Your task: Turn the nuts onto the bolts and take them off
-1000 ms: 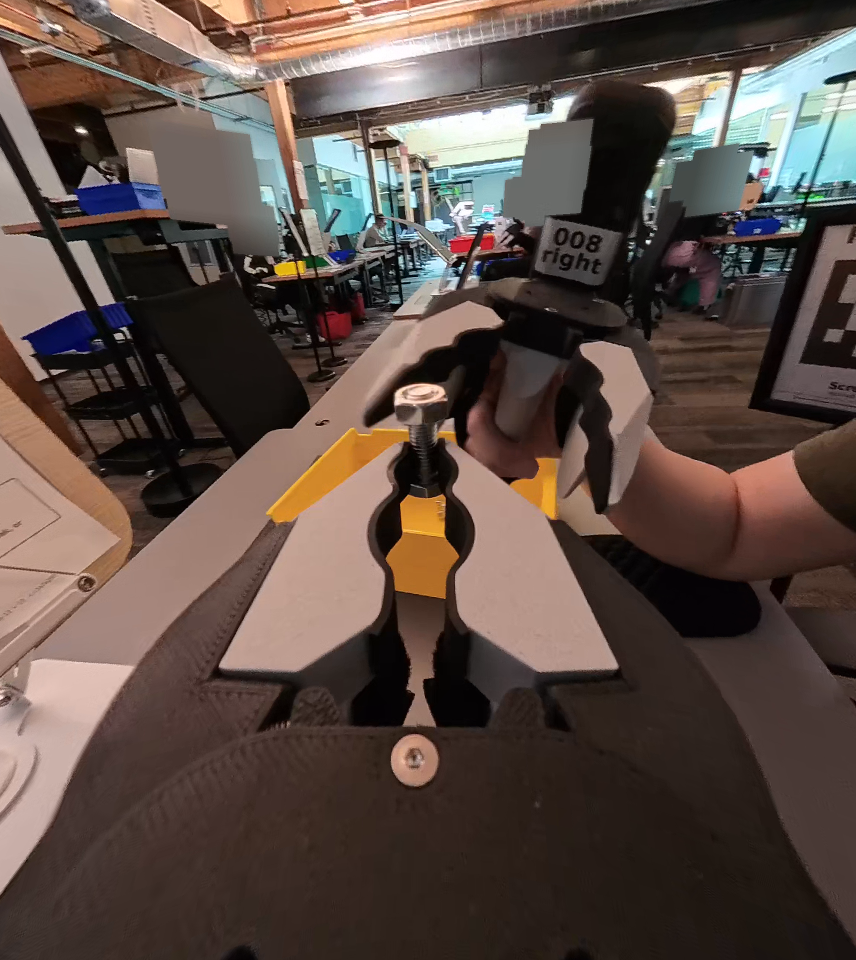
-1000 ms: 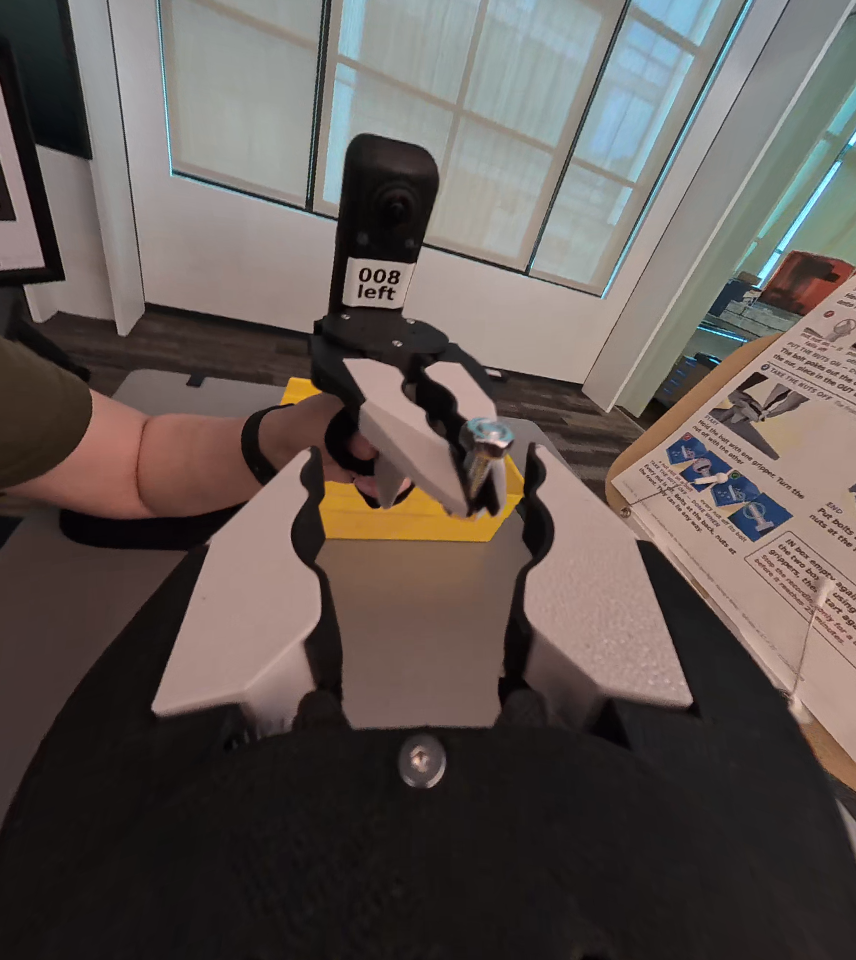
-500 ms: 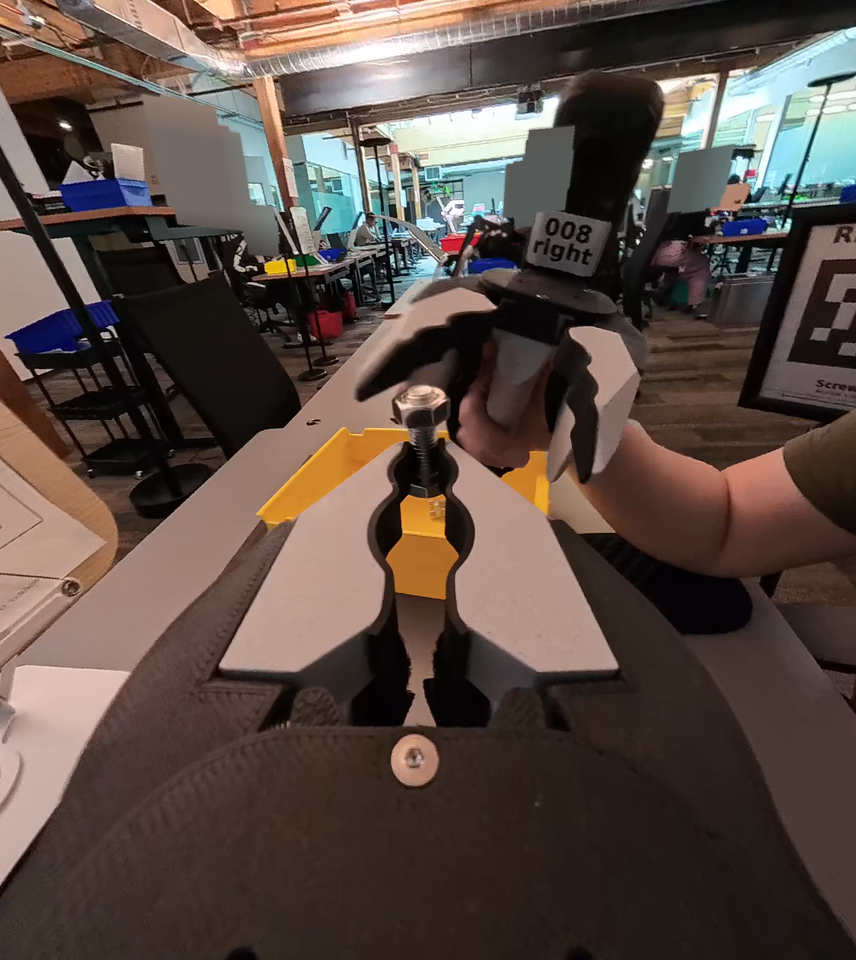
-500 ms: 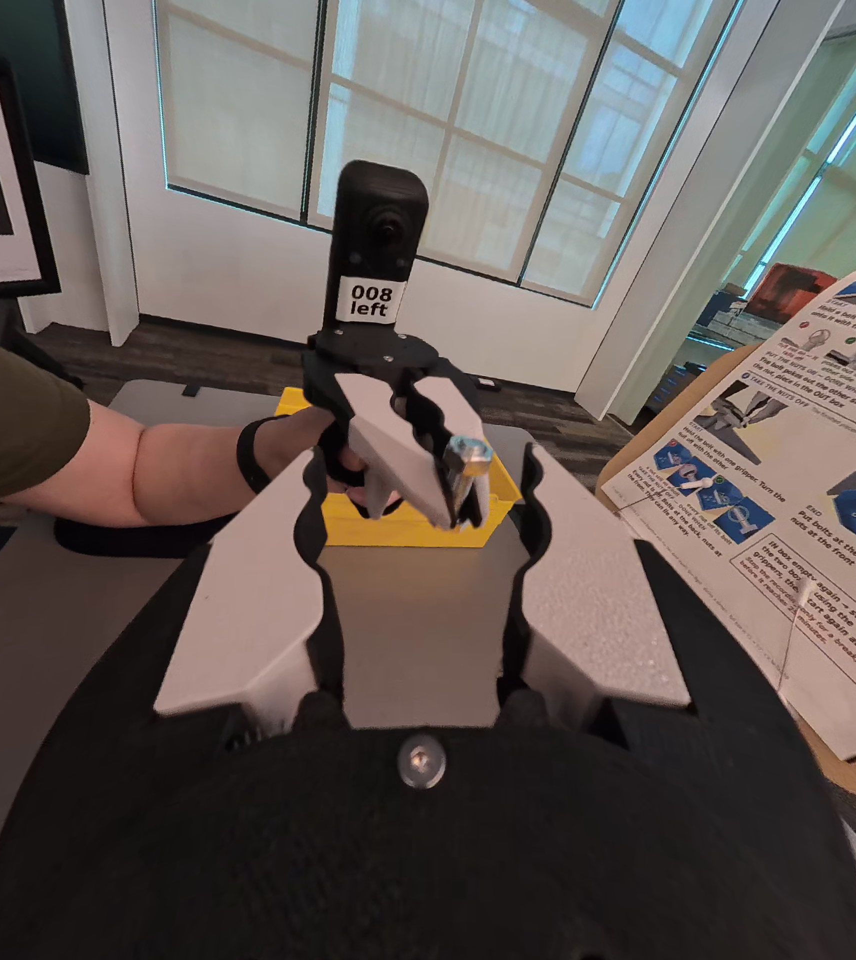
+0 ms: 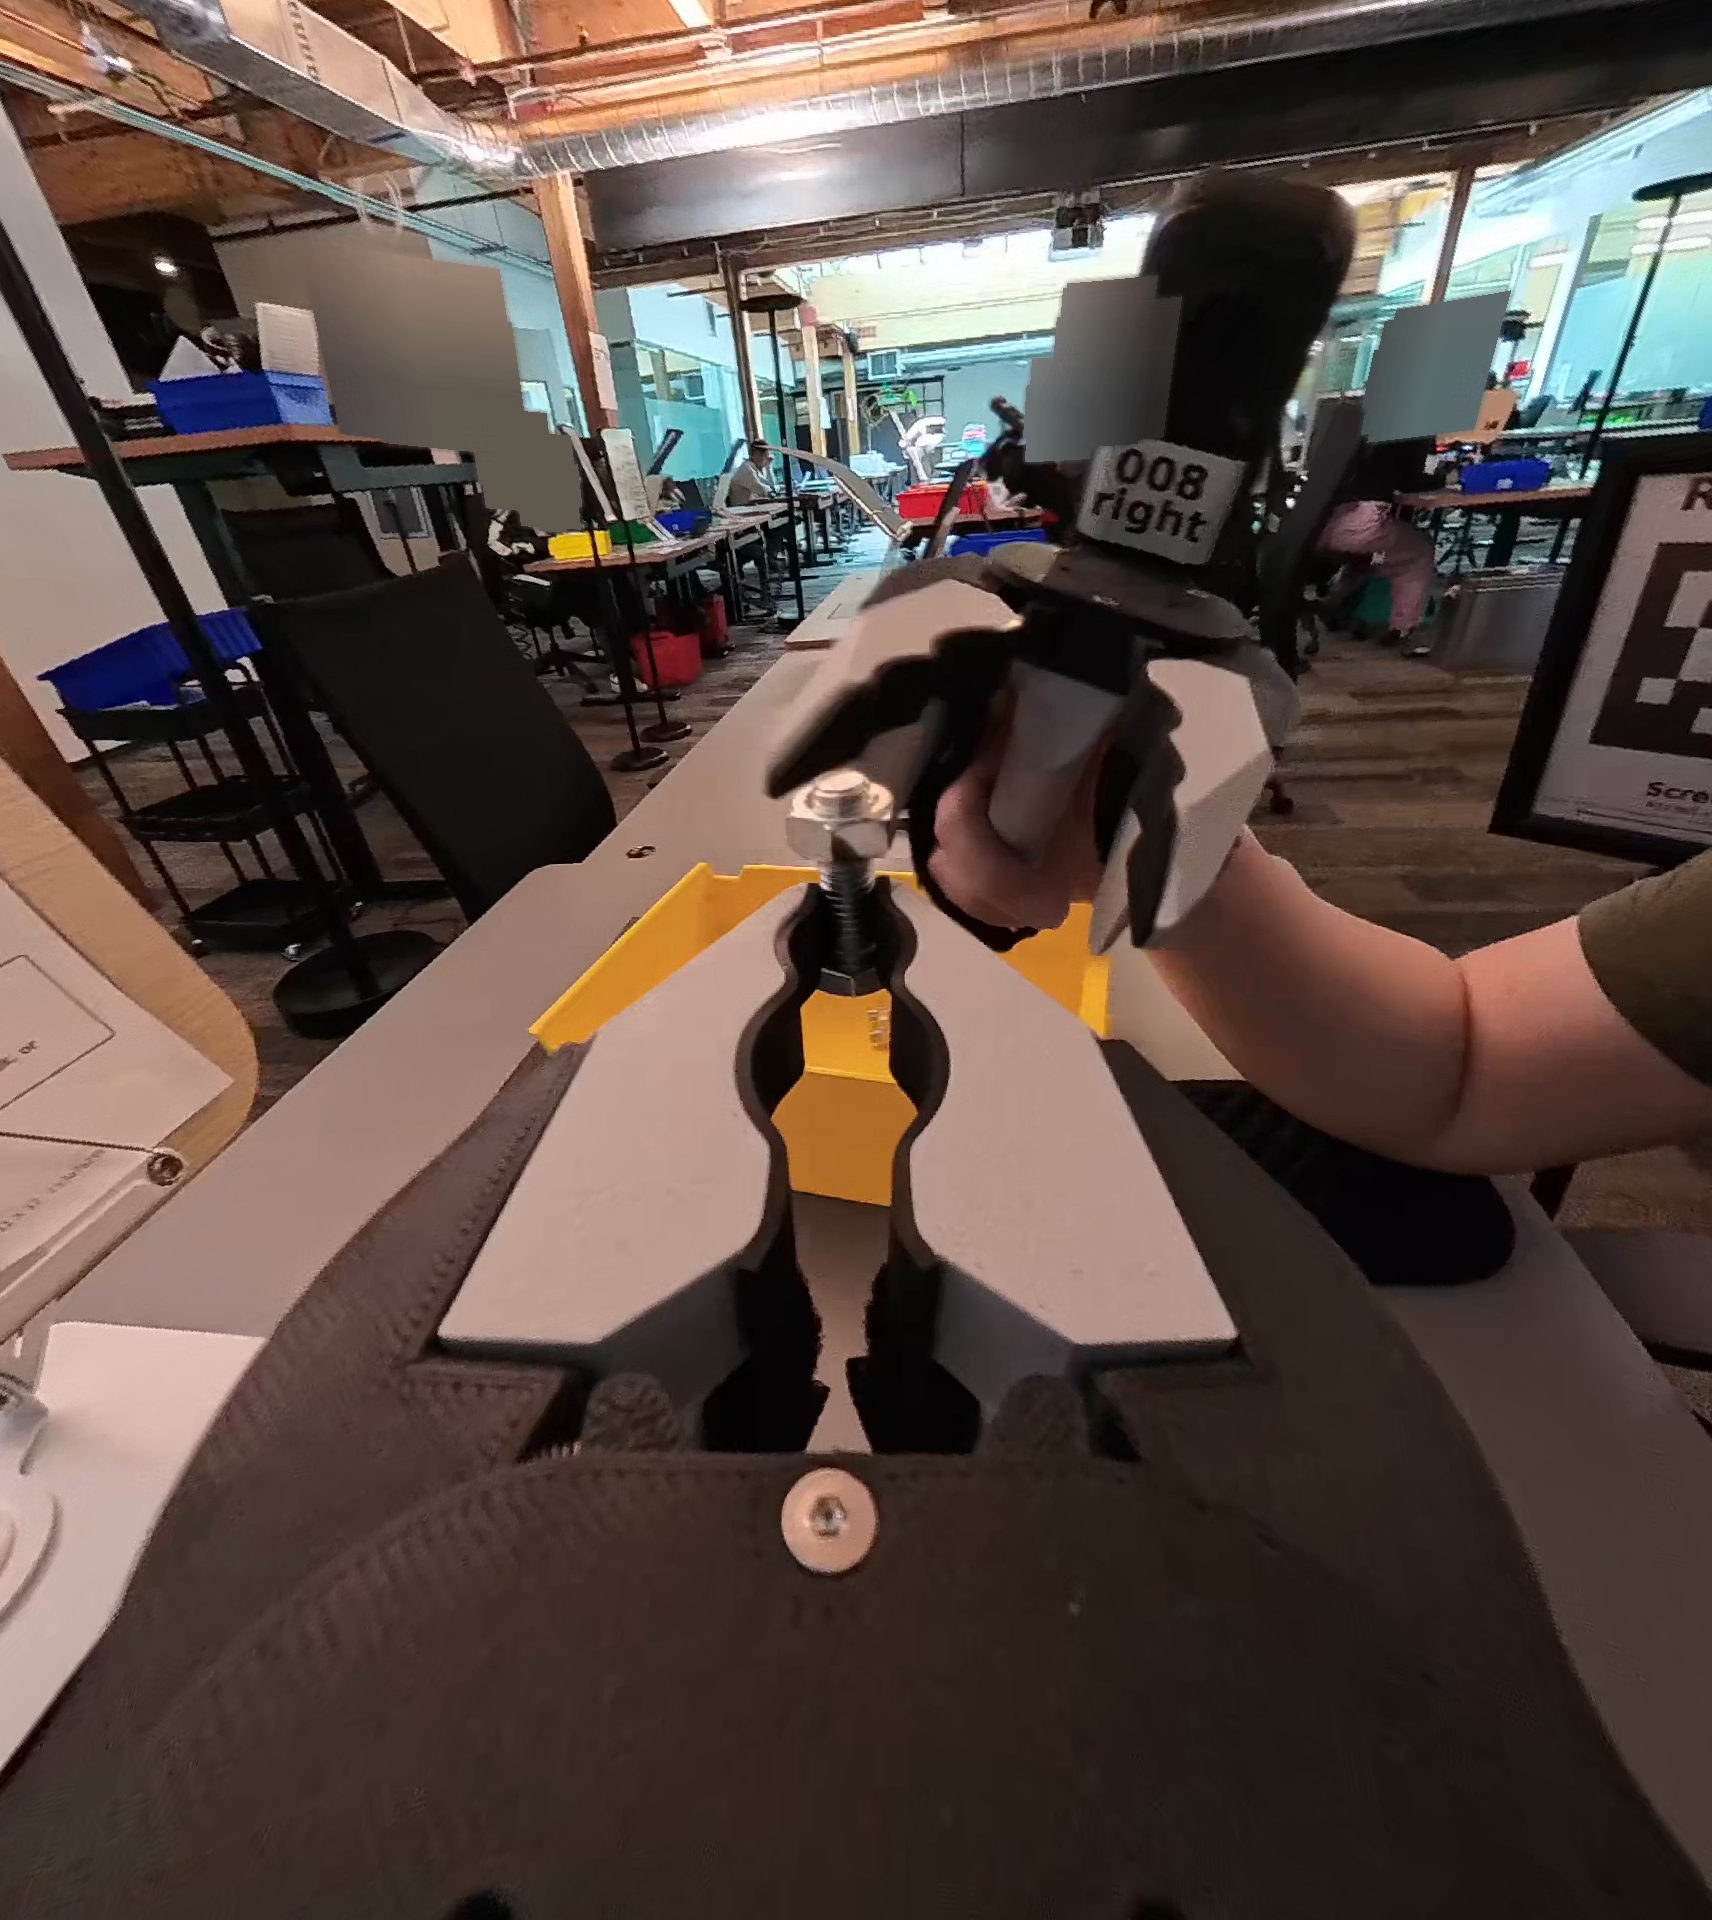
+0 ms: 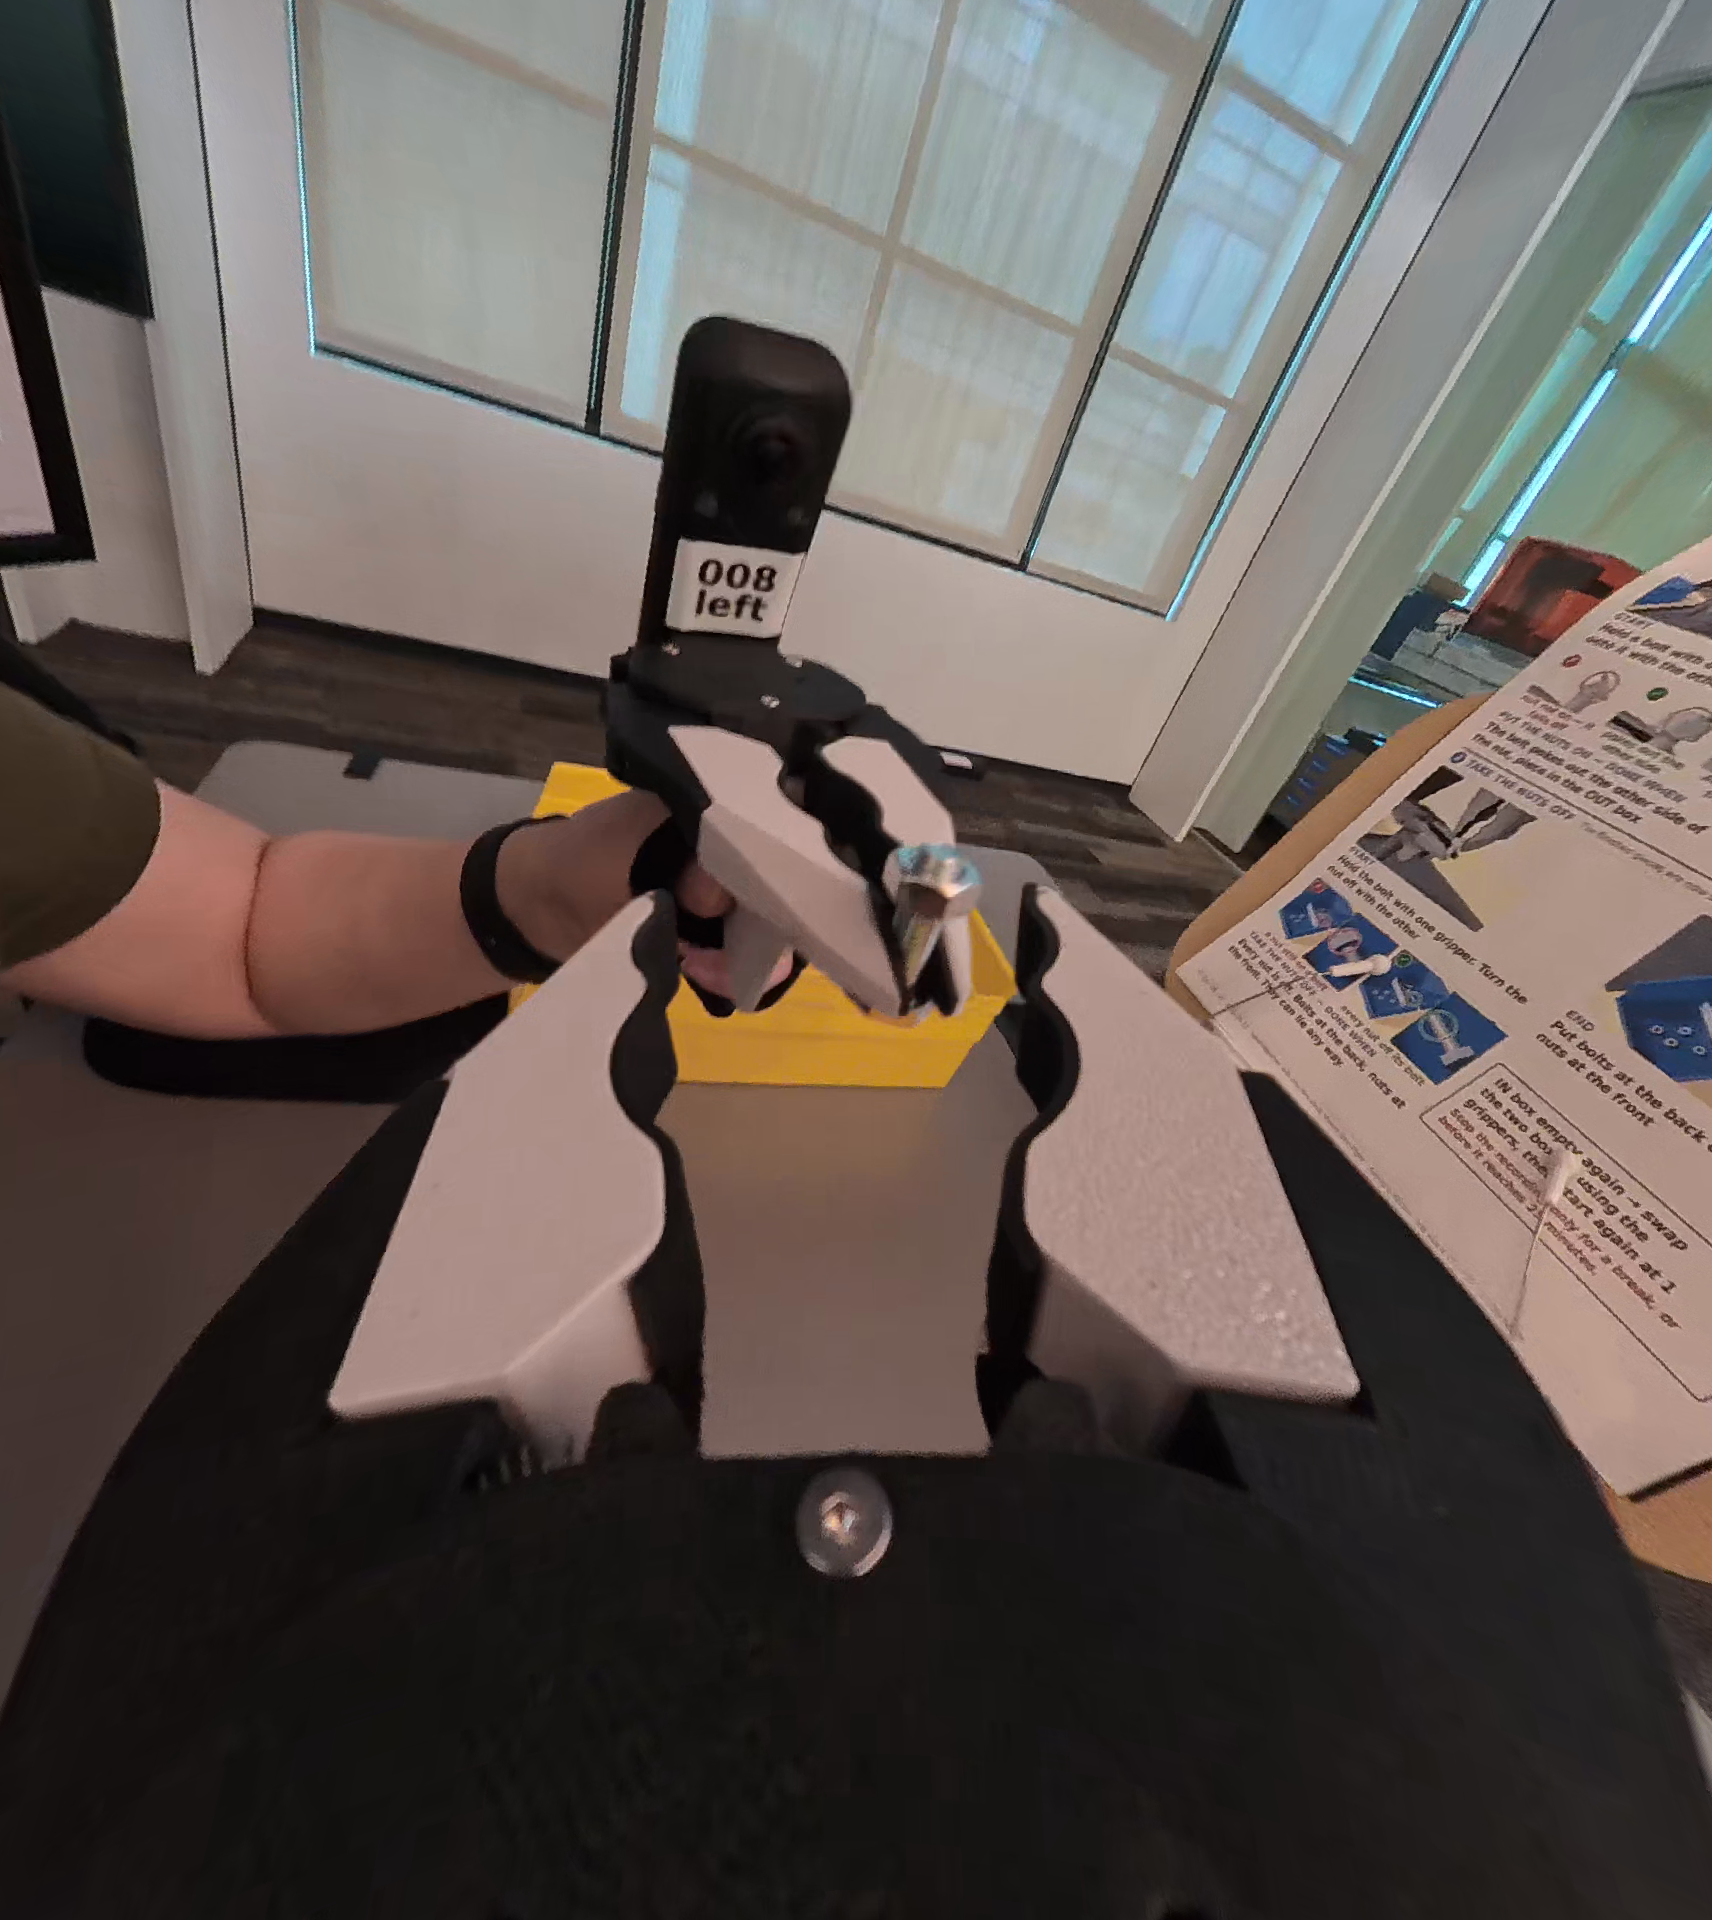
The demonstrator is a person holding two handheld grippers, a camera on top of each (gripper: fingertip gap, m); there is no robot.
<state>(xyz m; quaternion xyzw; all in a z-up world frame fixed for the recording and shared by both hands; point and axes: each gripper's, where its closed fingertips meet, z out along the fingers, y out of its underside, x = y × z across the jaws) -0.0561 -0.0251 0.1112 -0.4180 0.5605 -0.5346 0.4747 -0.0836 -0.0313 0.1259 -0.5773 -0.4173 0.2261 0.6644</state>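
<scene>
Holding the bolt (image 5: 849, 914) upright by its lower end, your left claw (image 5: 847, 961) is clenched on it, and the nut (image 5: 839, 818) sits at the very top of the thread, above the claw tips. From the right wrist view the same bolt (image 6: 919, 914) leans toward the camera with its nut (image 6: 932, 871) facing your right claw (image 6: 847, 997), whose fingers stand spread and hold nothing.

Over the last second the right claw (image 5: 956, 831) has drawn in: its nearer finger (image 5: 862, 707) was up and to the right of the nut, and now its dark tip hangs just above and beside the nut, while the bolt has kept its place in the left claw. I judge this the approach to grip the nut; whether you mean to wind it further on or take it off I cannot tell. With the nut at the thread's end, it could drop if turned loose without a firm pinch.

Behind and below the bolt lies the yellow box (image 5: 665, 945) on the grey worktop (image 5: 478, 966), small hardware showing inside. A printed sheet (image 6: 1517, 997) leans to one side of the bolt, a framed marker card (image 5: 1704, 644) to the other.
</scene>
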